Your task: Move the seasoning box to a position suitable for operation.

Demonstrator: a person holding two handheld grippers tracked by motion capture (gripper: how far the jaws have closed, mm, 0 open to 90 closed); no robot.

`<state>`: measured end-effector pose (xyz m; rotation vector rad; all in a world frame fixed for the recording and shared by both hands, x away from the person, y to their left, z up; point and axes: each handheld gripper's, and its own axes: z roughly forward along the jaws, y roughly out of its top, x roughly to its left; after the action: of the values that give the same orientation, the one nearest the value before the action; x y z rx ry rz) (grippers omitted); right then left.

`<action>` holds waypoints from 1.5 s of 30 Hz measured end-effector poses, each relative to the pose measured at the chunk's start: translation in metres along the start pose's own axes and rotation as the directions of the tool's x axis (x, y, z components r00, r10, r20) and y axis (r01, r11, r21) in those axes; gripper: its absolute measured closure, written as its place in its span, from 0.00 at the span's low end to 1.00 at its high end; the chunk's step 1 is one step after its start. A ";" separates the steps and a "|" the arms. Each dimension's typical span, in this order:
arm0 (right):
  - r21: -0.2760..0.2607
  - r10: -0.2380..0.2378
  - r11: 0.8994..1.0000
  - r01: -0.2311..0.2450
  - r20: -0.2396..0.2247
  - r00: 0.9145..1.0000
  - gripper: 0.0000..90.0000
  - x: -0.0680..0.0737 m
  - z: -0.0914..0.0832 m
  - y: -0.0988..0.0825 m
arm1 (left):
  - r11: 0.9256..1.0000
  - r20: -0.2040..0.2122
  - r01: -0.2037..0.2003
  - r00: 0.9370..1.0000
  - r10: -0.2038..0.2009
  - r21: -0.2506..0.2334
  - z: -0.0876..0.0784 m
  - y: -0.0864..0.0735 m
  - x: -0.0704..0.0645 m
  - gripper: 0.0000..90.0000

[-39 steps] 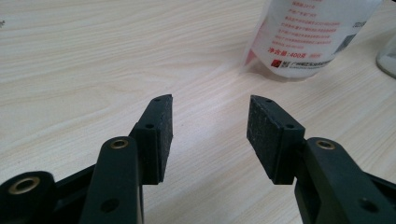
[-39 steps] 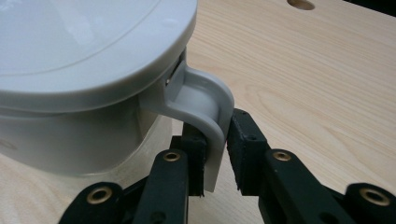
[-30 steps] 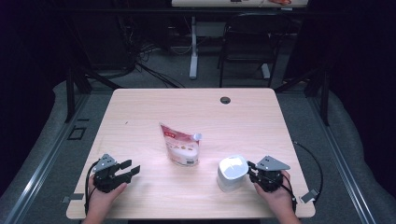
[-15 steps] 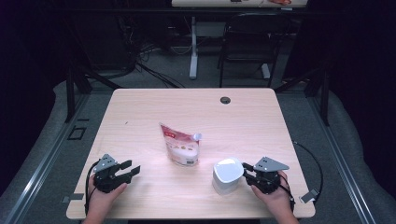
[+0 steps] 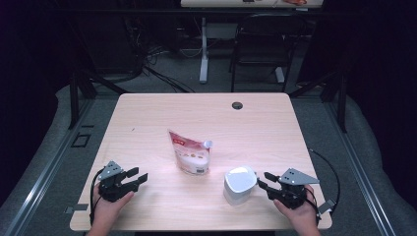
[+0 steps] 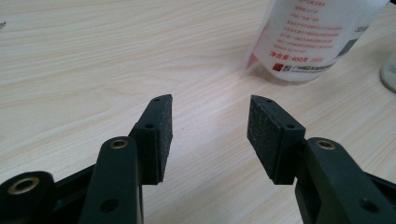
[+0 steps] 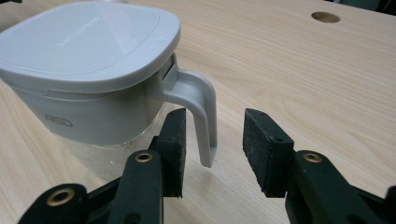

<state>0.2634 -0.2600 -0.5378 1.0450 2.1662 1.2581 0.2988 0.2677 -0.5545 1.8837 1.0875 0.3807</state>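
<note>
The white jug [image 5: 239, 184] is set on the counter [image 5: 147, 123], so the right hand-held gripper [image 7: 212, 128] has just been opened wide around its handle [image 7: 200, 109]. The left hand-held gripper [image 6: 209, 122] is kept wide and empty.

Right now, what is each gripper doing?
Left gripper: open, holding nothing.
Right gripper: jaws just opened, jug handle between them, not gripped.

Grey-lidded white jug [image 5: 239, 185]; white pouch [image 5: 189, 153] with red print.
</note>
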 end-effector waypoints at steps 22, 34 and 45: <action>-0.042 0.055 0.998 -0.052 0.075 0.996 0.70 -0.006 -0.006 0.003 | 1.000 0.025 -0.009 1.000 0.009 0.000 0.003 0.001 -0.007 0.57; -0.048 0.042 0.998 -0.037 0.117 0.992 0.75 0.000 -0.012 0.019 | 0.999 0.031 -0.031 0.999 0.031 0.014 0.003 0.003 -0.011 0.58; -0.022 0.049 0.999 -0.048 0.092 0.995 0.79 0.003 -0.012 0.065 | 0.999 0.050 0.007 0.999 -0.009 0.033 0.005 0.003 -0.010 0.60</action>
<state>0.2790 -0.2443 -0.4759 1.1313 2.0667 1.2255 0.2977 0.2565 -0.5532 1.9070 1.0727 0.3112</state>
